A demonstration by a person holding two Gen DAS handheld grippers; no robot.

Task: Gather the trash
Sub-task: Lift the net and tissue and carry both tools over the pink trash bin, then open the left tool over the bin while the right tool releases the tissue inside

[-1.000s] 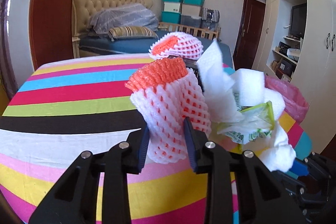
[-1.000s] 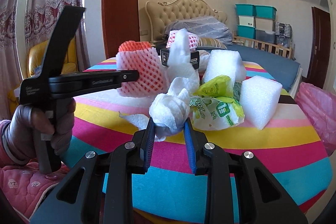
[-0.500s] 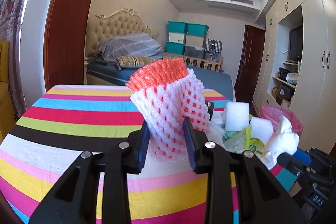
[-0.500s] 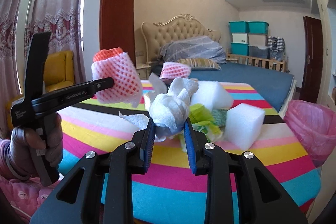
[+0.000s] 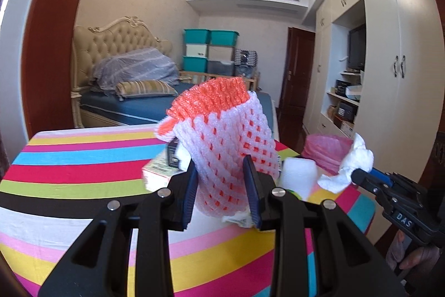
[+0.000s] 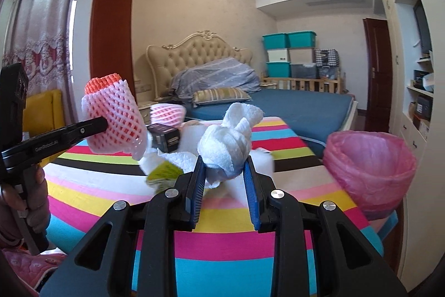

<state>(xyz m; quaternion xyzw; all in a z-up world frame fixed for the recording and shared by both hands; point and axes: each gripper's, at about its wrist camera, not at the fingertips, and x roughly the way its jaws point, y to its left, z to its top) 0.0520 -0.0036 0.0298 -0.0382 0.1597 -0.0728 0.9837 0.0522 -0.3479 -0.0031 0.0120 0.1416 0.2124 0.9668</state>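
My left gripper (image 5: pixel 221 187) is shut on a white and orange foam fruit net (image 5: pixel 222 135) and holds it up above the striped table (image 5: pixel 83 174); the net also shows in the right wrist view (image 6: pixel 114 116). My right gripper (image 6: pixel 224 180) is shut on a crumpled white tissue (image 6: pixel 229 141), also held above the table; the tissue also shows in the left wrist view (image 5: pixel 353 163). A bin lined with a pink bag (image 6: pixel 370 169) stands beyond the table's right edge. It also shows in the left wrist view (image 5: pixel 325 155).
On the table lie a second foam net (image 6: pixel 167 113), a black box (image 6: pixel 164 138), white foam blocks (image 5: pixel 297 177), a green wrapper (image 6: pixel 164 174) and a pink carton (image 5: pixel 158 171). A bed (image 6: pixel 278 102), storage boxes (image 6: pixel 289 52) and wardrobes (image 5: pixel 395 74) lie beyond.
Both grippers have risen from the table with their loads, the net and the tissue. The views have swung right, so the pink bin is closer to the right gripper.
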